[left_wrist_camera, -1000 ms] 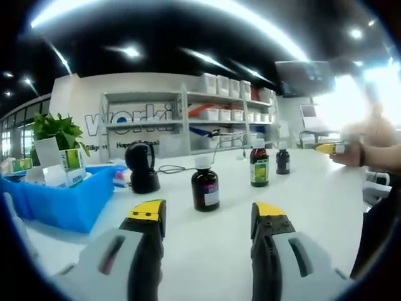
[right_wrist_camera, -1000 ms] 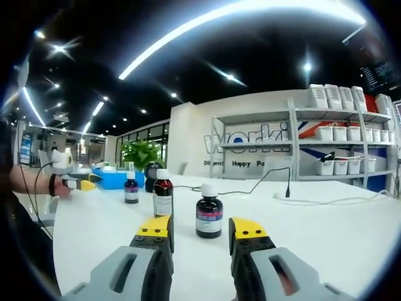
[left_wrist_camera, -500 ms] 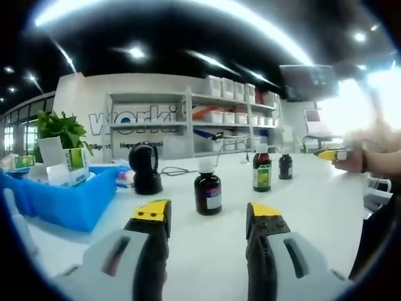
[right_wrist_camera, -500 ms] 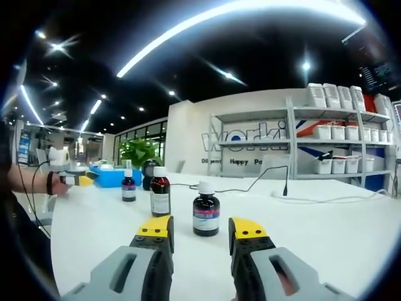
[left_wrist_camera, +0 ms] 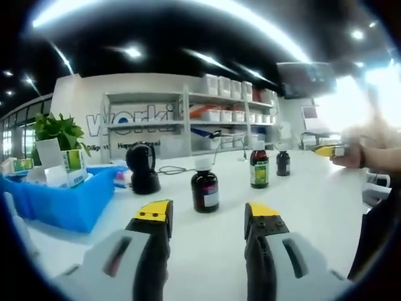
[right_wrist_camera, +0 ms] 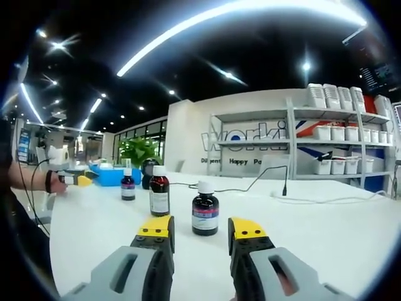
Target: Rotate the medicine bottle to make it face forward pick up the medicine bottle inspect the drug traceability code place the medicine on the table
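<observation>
In the left gripper view, the left gripper is held low over the white table, its yellow-tipped jaws parted with an open gap between them and nothing gripped. Straight ahead, beyond the jaw tips and apart from them, a dark medicine bottle with a white cap is seen standing upright on the table. Further back and to the right, a second bottle with a green label and a smaller third bottle are seen upright, near each other. A black scanner is placed left of the nearest bottle, with a blue bin and a potted plant further left. Shelving with white boxes is seen behind. At the right edge, a hand with a yellow-tipped tool is seen, blurred.

In the right gripper view, the right gripper is likewise held with its jaws apart, nothing between them. The medicine bottle stands upright just beyond the tips, not touched. The other two bottles are lined up to the left. A cable is laid across the table. At the far left, a hand is seen over the table edge.
</observation>
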The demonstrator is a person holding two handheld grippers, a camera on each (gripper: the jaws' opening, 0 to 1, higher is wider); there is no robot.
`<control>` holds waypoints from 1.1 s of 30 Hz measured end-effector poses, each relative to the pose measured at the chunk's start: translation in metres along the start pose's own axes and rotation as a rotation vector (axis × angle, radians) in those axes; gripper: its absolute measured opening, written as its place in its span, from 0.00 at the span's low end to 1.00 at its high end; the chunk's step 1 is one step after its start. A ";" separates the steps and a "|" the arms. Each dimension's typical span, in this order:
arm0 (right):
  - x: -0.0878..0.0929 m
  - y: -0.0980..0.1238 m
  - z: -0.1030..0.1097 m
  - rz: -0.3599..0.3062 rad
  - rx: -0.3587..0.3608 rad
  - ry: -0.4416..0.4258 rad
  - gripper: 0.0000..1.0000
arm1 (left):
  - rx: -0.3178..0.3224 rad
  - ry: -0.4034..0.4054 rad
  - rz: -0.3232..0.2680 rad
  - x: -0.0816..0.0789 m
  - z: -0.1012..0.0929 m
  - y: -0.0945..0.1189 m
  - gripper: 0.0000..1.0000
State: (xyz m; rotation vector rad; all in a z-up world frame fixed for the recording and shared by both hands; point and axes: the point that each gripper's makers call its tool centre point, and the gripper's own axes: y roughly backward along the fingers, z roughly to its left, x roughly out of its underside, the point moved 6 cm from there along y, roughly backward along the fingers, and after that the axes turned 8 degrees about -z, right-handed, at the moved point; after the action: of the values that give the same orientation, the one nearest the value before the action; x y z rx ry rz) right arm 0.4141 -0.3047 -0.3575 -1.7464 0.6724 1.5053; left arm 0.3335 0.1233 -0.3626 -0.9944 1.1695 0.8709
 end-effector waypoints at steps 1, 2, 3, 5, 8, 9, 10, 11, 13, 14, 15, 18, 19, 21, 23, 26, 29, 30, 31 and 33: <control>0.000 0.000 0.000 -0.001 -0.002 -0.001 0.30 | 0.003 -0.002 0.004 0.001 0.000 -0.001 0.37; 0.000 0.000 0.000 -0.001 -0.004 0.000 0.30 | 0.004 -0.001 0.008 0.001 0.000 -0.001 0.37; 0.000 0.000 0.000 -0.003 -0.004 -0.002 0.30 | 0.004 0.000 0.011 0.002 0.001 -0.001 0.37; 0.000 0.000 0.000 -0.004 -0.005 -0.002 0.30 | -0.008 0.022 0.013 0.001 0.002 -0.001 0.37; 0.000 0.000 0.001 -0.003 -0.013 0.004 0.30 | 0.017 0.051 0.009 0.000 -0.003 -0.001 0.48; 0.000 0.000 0.001 -0.002 -0.015 0.006 0.30 | 0.019 0.028 0.021 0.002 -0.003 -0.001 0.48; 0.000 -0.001 0.001 -0.001 -0.018 0.009 0.30 | 0.016 0.017 0.026 0.003 -0.003 -0.001 0.48; 0.000 -0.001 0.001 0.000 -0.020 0.010 0.30 | 0.018 0.019 0.024 0.004 -0.003 -0.001 0.49; 0.001 -0.001 0.001 0.003 -0.019 0.012 0.30 | 0.014 0.016 0.019 0.003 -0.002 -0.001 0.50; 0.001 -0.001 0.001 0.002 -0.020 0.012 0.30 | 0.008 0.018 0.016 0.004 -0.001 -0.001 0.50; 0.000 0.000 0.002 0.001 -0.021 0.012 0.30 | 0.004 0.020 0.013 0.004 0.000 -0.001 0.50; 0.001 0.000 0.001 0.004 -0.019 0.016 0.30 | -0.007 0.031 0.009 0.003 0.001 0.000 0.50; 0.001 0.000 0.001 0.006 -0.016 0.017 0.30 | -0.007 0.030 0.006 0.003 0.001 0.000 0.49; 0.001 0.000 0.000 0.008 -0.012 0.017 0.30 | -0.003 0.028 0.007 0.004 0.000 0.000 0.49; 0.002 0.000 0.000 0.008 -0.011 0.018 0.31 | 0.001 0.014 0.013 0.005 -0.001 0.000 0.49; 0.002 -0.001 0.001 0.010 -0.019 0.020 0.31 | -0.004 0.004 0.010 0.004 0.000 0.001 0.49; 0.002 -0.001 0.002 0.012 -0.023 0.019 0.32 | -0.013 0.008 0.000 0.003 0.001 0.001 0.49; 0.003 0.000 0.001 0.015 -0.024 0.016 0.32 | -0.014 0.008 -0.001 0.002 0.001 0.001 0.49; 0.003 0.000 0.001 0.019 -0.025 0.015 0.33 | -0.014 0.007 -0.001 0.003 0.001 0.001 0.49; 0.004 0.000 0.001 0.023 -0.026 0.014 0.33 | -0.013 -0.001 -0.003 0.003 0.002 0.001 0.49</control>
State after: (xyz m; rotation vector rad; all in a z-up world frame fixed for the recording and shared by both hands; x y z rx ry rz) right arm 0.4141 -0.3032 -0.3612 -1.7758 0.6847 1.5257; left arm 0.3339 0.1257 -0.3658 -1.0057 1.1622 0.8775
